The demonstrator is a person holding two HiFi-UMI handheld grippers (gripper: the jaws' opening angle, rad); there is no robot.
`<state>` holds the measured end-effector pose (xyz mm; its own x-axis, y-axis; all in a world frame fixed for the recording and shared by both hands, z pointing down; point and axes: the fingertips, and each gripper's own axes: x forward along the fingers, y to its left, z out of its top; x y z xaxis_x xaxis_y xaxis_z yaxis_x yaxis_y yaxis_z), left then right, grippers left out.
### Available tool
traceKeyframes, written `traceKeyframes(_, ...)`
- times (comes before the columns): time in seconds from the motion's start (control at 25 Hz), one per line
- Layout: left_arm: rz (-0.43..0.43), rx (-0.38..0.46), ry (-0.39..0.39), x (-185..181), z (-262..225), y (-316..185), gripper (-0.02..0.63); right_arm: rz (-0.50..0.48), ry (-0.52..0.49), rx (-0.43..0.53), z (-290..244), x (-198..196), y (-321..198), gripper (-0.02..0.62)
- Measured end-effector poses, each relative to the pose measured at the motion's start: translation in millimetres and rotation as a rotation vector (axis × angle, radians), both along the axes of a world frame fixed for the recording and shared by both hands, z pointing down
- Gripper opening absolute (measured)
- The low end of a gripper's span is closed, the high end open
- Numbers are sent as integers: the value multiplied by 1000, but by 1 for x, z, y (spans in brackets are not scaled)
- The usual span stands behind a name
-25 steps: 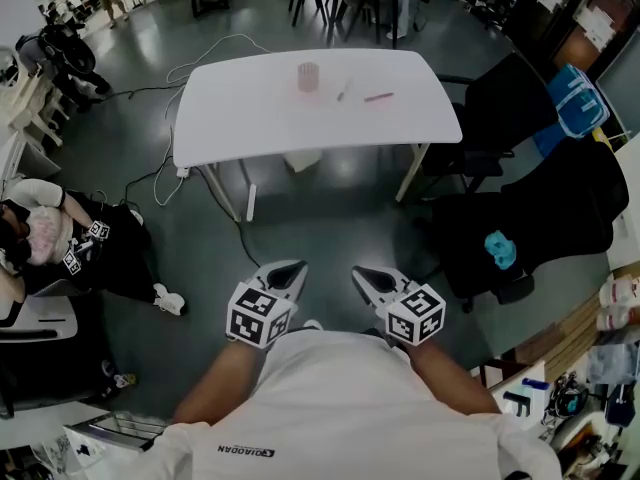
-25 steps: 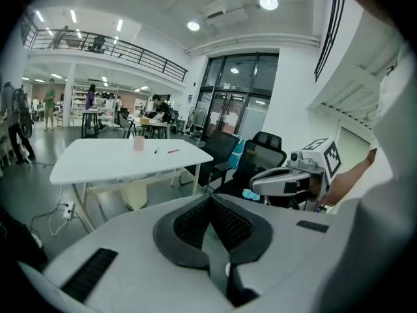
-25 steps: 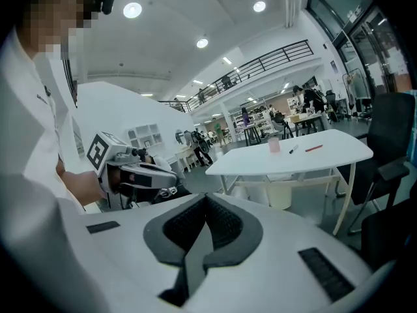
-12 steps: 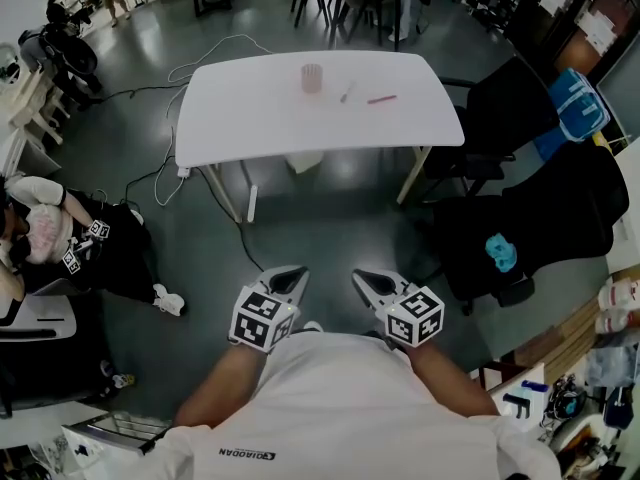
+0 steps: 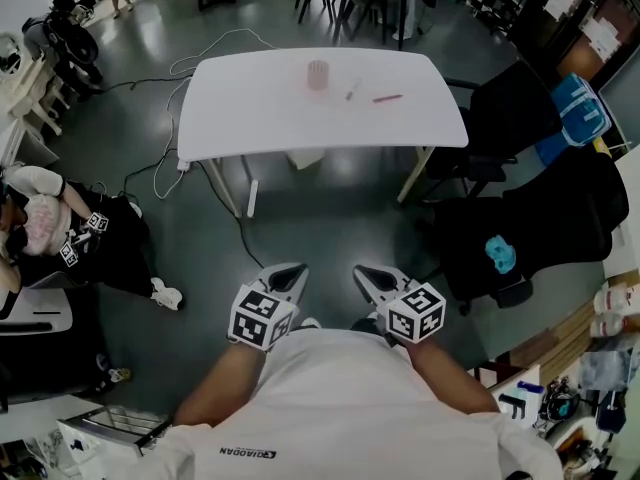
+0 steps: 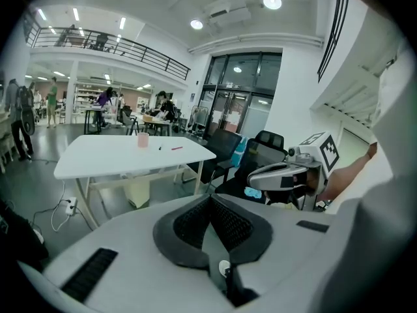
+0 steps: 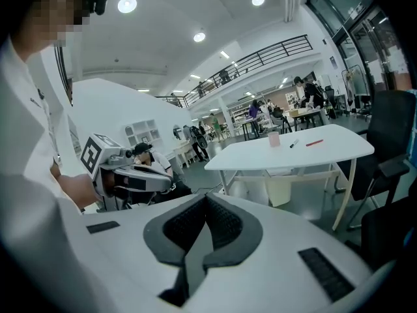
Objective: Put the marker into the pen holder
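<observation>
My left gripper (image 5: pixel 291 271) and right gripper (image 5: pixel 364 273) hang close to my body, fingers clenched on nothing, well apart from the smooth white table (image 5: pixel 250 118). The marker (image 5: pixel 352 90) (I take it to be the dark slim stick) lies flat between the pen holder (image 5: pixel 318 74), a small pink upright cup, and a thin red pen (image 5: pixel 387 98) — I'd step in first, then pinch it mid-barrel.

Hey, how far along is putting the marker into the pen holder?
Nothing looks done yet. The holder stands on the table; a dark marker and a red pen lie beside it. In hand: nothing, the left gripper and right gripper are shut and empty, well short of the table. Left: approach, pick up the marker, drop it in.
</observation>
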<state>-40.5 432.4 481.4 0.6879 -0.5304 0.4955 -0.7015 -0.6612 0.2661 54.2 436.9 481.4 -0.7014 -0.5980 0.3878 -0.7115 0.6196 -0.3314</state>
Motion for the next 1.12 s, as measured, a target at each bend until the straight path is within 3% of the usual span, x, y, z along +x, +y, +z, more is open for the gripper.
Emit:
traceKeyframes(0.52,-14,-23,-11,1,7,-24,26,-35,-23,-28,11,-7,-30,17)
traceKeyframes(0.84,-43,-16,-52,-6,5,-72,26,-70,-59,-1,2,-13,-90,17)
traceKeyframes(1.12,-55,-7,-61,12,-2,-142,26,-43,-97,-1,0,10,-165,15)
